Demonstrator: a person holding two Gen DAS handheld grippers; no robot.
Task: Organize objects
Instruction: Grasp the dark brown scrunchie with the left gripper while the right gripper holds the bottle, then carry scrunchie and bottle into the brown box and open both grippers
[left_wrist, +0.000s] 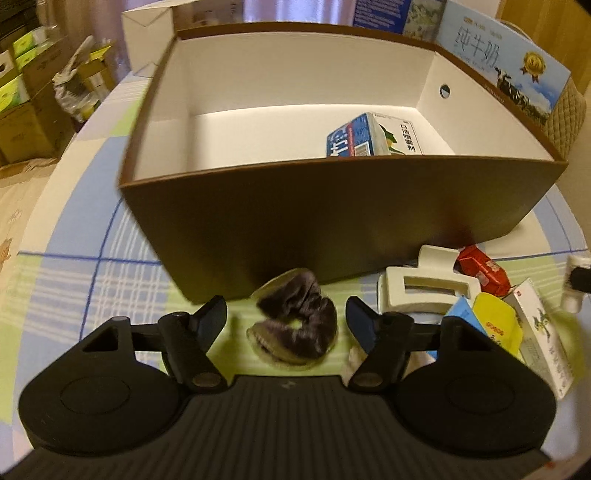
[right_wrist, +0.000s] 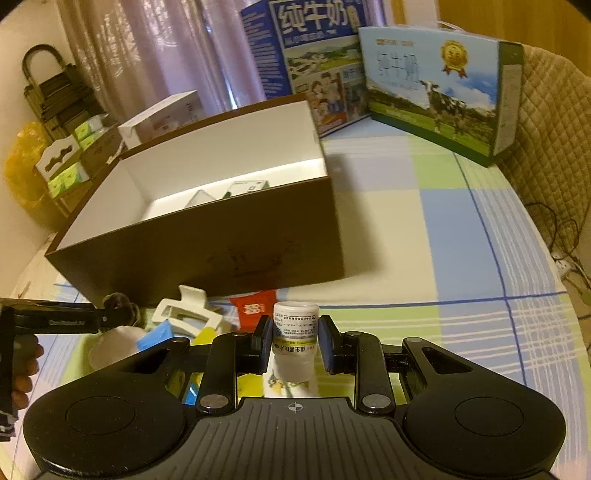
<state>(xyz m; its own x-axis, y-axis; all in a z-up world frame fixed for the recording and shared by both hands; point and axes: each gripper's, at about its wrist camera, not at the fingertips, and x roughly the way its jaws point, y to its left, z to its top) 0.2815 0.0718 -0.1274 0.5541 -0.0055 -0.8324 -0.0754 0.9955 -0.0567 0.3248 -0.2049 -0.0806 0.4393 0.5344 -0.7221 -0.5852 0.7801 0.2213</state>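
1. Left gripper (left_wrist: 287, 317) has its fingers spread, with a dark fuzzy scrunchie (left_wrist: 295, 326) lying on the tablecloth (left_wrist: 92, 280) right between them. Neither pad touches it; there's a gap on both sides.
2. Right gripper (right_wrist: 294, 341) is pinching a small white pill bottle (right_wrist: 294, 339), both pads pressed against its label, cap pointing away from the camera.
3. Just right of the scrunchie there's a pile of small stuff: a cream hair claw (left_wrist: 424, 291), a yellow packet (left_wrist: 496, 325), a white medicine box (left_wrist: 543, 332) and a red packet (left_wrist: 480, 269). The claw sits near the left gripper's right finger.
4. Past all that is a big brown box (left_wrist: 332, 221) with a white inside, open top. Scrunchie lies close to its front wall, still outside it.
5. Inside the box, near the front wall toward the right, a blue and white carton (left_wrist: 369, 136) lies on its side.
6. Behind the box, two milk cartons (right_wrist: 436, 85) with a cow picture stand on the table, curtains further back.
7. From the right wrist view you can see the left gripper's finger reaching in at the left edge by the scrunchie, with a hand (right_wrist: 22, 369) on its handle.
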